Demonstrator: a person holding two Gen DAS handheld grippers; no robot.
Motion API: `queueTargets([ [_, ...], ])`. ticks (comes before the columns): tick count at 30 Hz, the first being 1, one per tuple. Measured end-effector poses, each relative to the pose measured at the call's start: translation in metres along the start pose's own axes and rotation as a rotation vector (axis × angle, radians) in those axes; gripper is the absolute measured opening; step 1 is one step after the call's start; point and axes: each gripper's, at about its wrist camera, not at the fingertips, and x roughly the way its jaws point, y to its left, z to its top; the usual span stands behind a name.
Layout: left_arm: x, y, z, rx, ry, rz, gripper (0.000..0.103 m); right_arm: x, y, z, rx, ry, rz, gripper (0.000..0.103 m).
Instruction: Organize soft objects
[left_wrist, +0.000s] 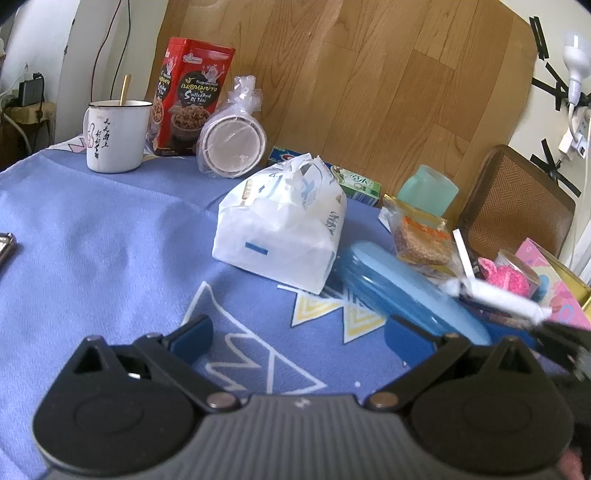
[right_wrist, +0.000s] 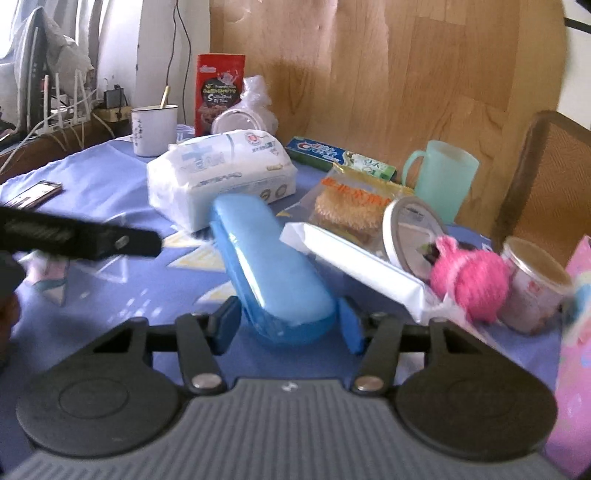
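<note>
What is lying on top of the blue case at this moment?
One end of a long white packet rests across the blue case; the case's near end sits between the right gripper fingers. Whatever lies beneath the case is covered.

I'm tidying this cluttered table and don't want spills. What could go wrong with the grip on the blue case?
The right gripper straddles only the near end of the blue case, so it may tip or slip when lifted. The white packet seems to lean on the case and could slide off, nudging the pink yarn ball and the small cup.
</note>
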Motion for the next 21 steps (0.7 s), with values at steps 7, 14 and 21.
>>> queueTargets([
  [7,0.001,-0.003,0.000,0.016,0.007,0.007,0.103,-0.059,0.001,-0.040,0.032,-0.013,0.058,0.057],
  [14,0.003,-0.010,-0.001,0.057,0.024,0.017,0.103,-0.075,-0.024,-0.065,0.183,-0.017,-0.003,0.065],
  [21,0.004,-0.011,0.000,0.070,0.030,0.018,0.103,-0.072,-0.022,-0.065,0.196,-0.031,0.019,0.071],
])
